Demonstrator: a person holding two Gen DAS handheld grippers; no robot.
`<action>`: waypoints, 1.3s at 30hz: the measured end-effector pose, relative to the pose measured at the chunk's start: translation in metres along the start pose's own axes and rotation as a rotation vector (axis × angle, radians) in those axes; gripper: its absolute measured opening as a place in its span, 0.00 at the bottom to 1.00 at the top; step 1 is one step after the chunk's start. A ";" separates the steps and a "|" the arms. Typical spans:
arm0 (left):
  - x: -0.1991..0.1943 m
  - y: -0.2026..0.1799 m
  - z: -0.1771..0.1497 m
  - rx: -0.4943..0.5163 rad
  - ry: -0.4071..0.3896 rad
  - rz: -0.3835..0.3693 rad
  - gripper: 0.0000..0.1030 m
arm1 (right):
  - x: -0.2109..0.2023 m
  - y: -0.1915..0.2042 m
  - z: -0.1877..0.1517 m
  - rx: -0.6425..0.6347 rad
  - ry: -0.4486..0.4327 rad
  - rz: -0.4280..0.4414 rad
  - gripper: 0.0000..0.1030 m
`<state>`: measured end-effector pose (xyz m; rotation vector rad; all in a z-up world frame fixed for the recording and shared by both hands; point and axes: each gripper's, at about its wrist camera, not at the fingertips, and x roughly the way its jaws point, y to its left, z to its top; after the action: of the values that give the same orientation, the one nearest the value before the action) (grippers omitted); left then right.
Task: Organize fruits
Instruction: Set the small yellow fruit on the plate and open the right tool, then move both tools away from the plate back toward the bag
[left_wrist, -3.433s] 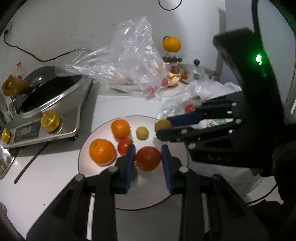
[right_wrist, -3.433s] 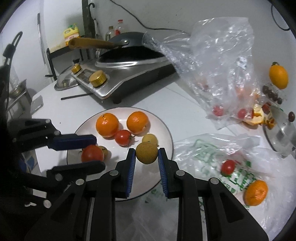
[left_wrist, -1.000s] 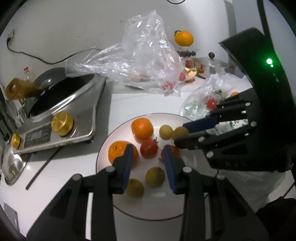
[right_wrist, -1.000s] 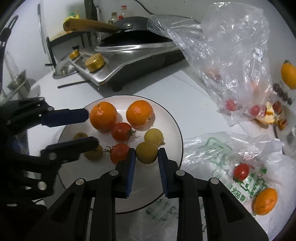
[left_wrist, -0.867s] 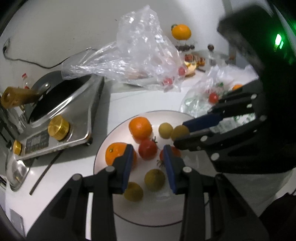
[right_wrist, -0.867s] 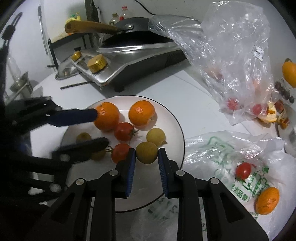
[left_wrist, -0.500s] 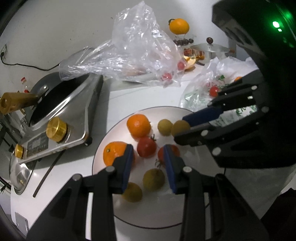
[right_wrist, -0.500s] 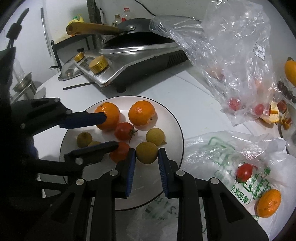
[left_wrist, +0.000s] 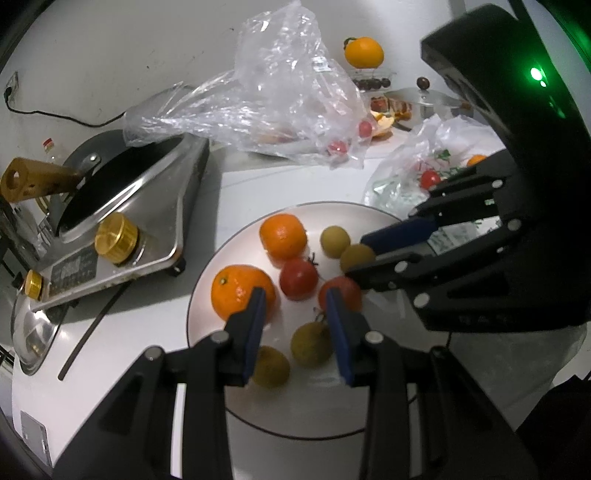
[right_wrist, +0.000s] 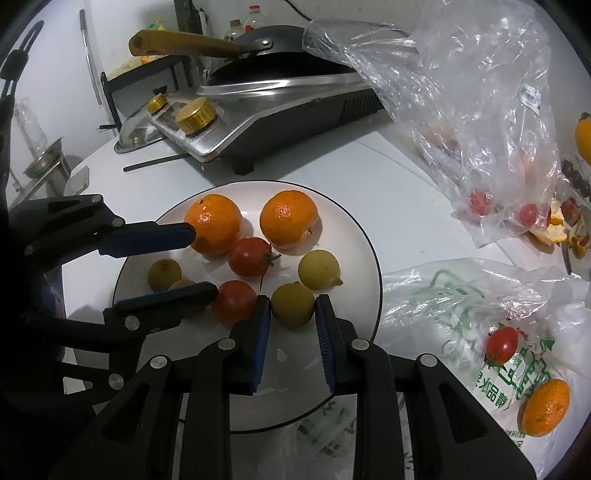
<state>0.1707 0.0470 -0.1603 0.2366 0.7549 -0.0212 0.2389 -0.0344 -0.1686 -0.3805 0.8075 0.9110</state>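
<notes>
A white plate (right_wrist: 354, 236) holds two oranges (right_wrist: 216, 229), two tomatoes (right_wrist: 248, 256) and several small yellow-green fruits (right_wrist: 318, 268). My right gripper (right_wrist: 291, 314) is shut on one yellow-green fruit (right_wrist: 293, 304) low over the plate's near side; it also shows in the left wrist view (left_wrist: 356, 257). My left gripper (left_wrist: 295, 314) is open and empty above the plate (left_wrist: 295, 413), between an orange (left_wrist: 240, 290) and a tomato (left_wrist: 341, 293).
A steel stove with a black pan (right_wrist: 280, 79) stands behind the plate. A clear plastic bag (right_wrist: 480, 92) holds tomatoes at the right. A white printed bag (right_wrist: 480, 314) carries a tomato (right_wrist: 501, 341) and an orange (right_wrist: 546, 408).
The left gripper let go of its tomato on the plate and stands open over it. The right gripper has kept its hold on the yellow-green fruit, low over the plate.
</notes>
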 end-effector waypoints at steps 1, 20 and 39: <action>0.000 0.001 0.000 -0.002 0.000 -0.001 0.34 | 0.000 0.000 0.000 -0.002 0.001 -0.002 0.26; -0.003 -0.004 0.000 -0.004 -0.001 -0.009 0.34 | -0.026 0.000 -0.004 -0.009 -0.026 -0.058 0.35; -0.038 -0.009 -0.007 -0.027 -0.037 0.020 0.34 | -0.043 0.004 -0.015 -0.011 -0.063 -0.094 0.35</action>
<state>0.1376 0.0376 -0.1411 0.2173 0.7152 0.0035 0.2138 -0.0647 -0.1454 -0.3948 0.7216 0.8358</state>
